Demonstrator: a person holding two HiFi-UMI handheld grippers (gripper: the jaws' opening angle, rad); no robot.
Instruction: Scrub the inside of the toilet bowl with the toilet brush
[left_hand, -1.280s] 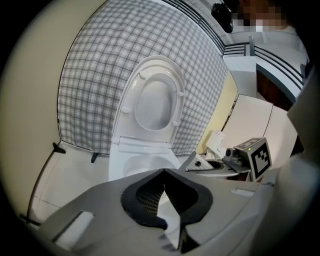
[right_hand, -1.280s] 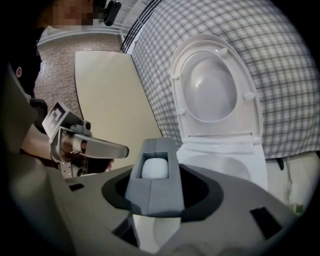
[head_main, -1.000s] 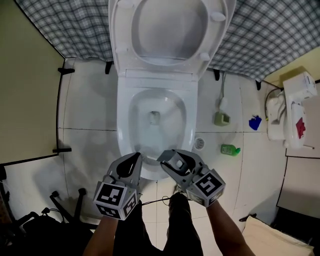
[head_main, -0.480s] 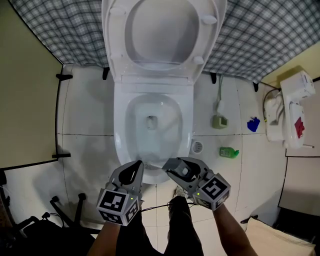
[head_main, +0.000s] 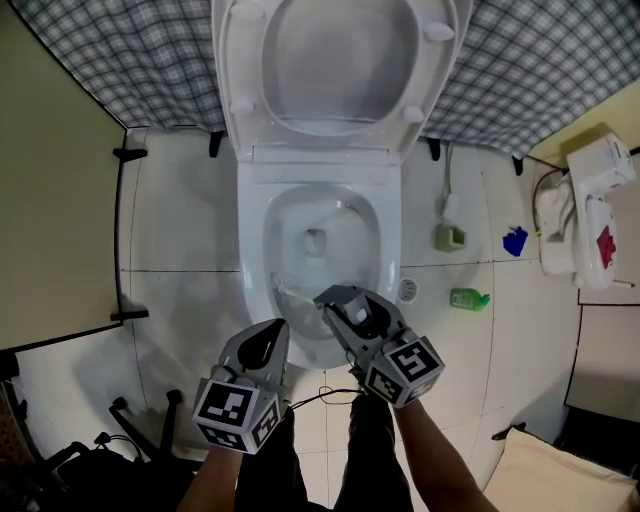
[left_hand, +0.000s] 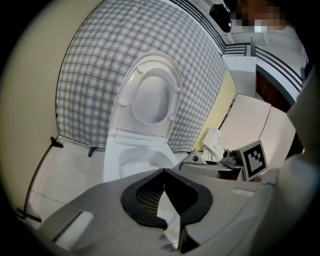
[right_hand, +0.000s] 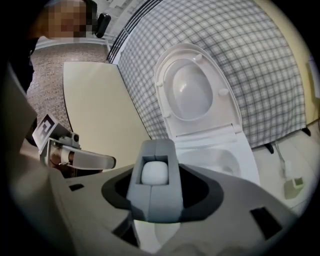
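white tiled floor (head_main: 170, 230) carries the toilet (head_main: 250, 262) and a green bottle (head_main: 466, 298).

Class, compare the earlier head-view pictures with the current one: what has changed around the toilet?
The right gripper, clamped on the toilet brush, moved forward over the toilet bowl. Nothing was grasped or released. The left gripper stayed shut and empty by the front rim; the seat stayed up.

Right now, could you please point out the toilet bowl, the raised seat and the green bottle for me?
toilet bowl (head_main: 250, 255), head view, on its left rim.
raised seat (head_main: 243, 60), head view, on the left side of the ring.
green bottle (head_main: 466, 298), head view, on the middle of its body.
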